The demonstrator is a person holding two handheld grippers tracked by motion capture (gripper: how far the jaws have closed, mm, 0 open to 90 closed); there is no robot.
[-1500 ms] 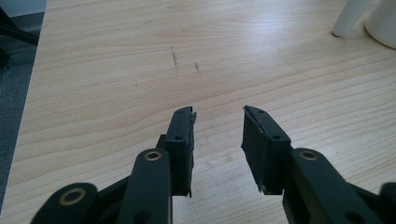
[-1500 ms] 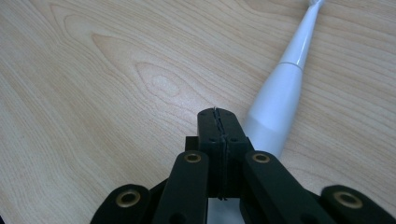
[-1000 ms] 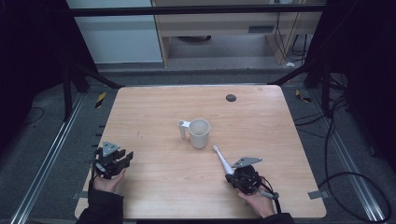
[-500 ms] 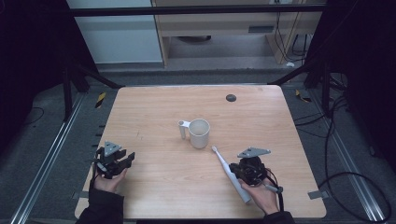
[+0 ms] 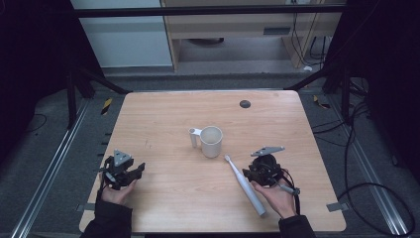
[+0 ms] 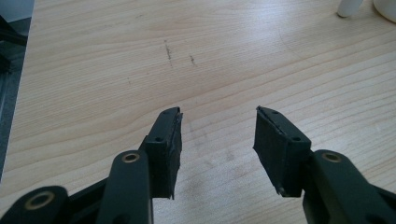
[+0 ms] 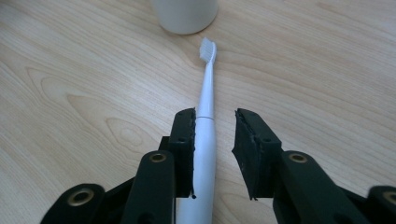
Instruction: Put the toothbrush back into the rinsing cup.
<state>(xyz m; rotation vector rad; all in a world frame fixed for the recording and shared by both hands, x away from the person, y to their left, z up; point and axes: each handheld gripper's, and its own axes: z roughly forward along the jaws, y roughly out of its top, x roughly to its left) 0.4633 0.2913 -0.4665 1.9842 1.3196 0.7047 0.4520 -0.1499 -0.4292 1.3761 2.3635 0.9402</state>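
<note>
The white electric toothbrush lay flat on the wooden table, its bristle head aimed up toward the white mug and stopping just short of the mug's base, not touching it. In the right gripper view the toothbrush ran straight up the middle of the frame, bristles at the far end, the mug just beyond them. The handle sat between the two black jaws of the right gripper, hard by the jaw on the left of that view, while a clear gap showed on the other side; the pads were not pinching it. Those jaws had just been opening, with the brush lying on the wood between them. From the high view the right gripper sat just beside the brush handle, near the front right of the table, the hand under it.

Across the table, well apart from brush and mug, the left gripper hung near the front left edge. Its own view showed the left gripper with jaws wide apart, nothing but bare woodgrain between them; they too had just been opening. The mug handle pointed left in the high view. A small dark disc lay toward the table's far edge.
</note>
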